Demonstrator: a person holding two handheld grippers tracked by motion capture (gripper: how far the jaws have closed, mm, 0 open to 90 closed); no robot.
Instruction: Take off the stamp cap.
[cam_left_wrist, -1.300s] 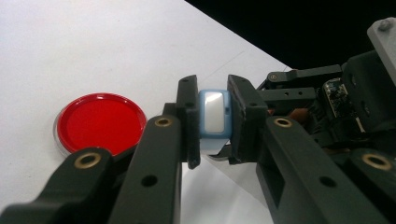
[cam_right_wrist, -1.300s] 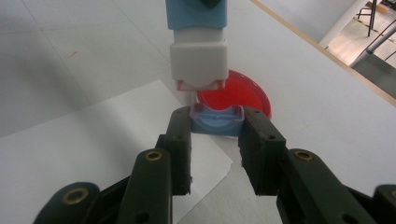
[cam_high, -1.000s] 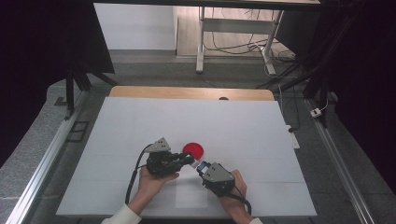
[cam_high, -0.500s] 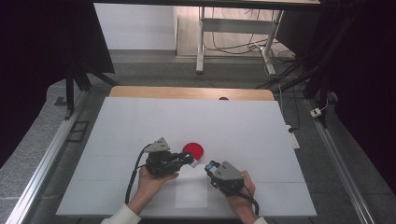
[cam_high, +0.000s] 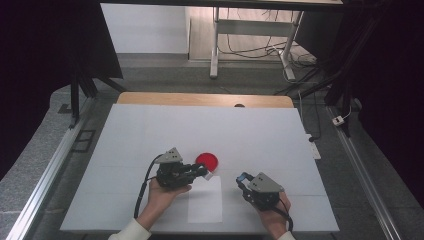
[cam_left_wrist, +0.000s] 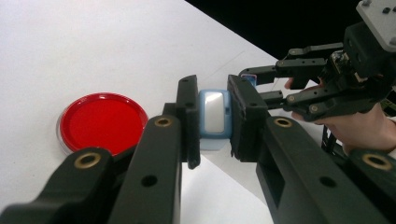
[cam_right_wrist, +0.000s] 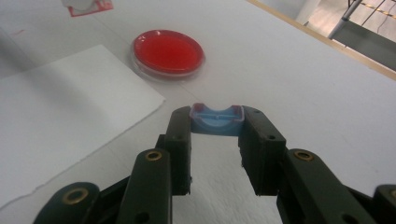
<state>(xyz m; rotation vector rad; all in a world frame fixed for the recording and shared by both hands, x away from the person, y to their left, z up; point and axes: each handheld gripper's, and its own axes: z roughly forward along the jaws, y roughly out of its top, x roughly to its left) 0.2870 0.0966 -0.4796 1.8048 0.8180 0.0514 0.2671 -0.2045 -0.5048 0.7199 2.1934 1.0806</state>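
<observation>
Left tongs (cam_left_wrist: 215, 123) clenched on a pale blue block (cam_left_wrist: 214, 119), held low over the white worktop (cam_high: 280, 135). Right tongs (cam_right_wrist: 215, 135) clenched on a blue cap-like piece (cam_right_wrist: 216, 120), well apart from the left. Between the 2 hands, flat on the worktop, a white paper sheet (cam_high: 206, 200). Just beyond the left tongs, a red petri dish (cam_high: 207, 160), resting beside the sheet's far corner.

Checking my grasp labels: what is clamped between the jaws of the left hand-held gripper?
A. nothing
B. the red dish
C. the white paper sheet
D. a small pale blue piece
D: in the left gripper view, the left hand-held gripper pinches a small pale blue piece, with the red dish lying apart beside it.
</observation>
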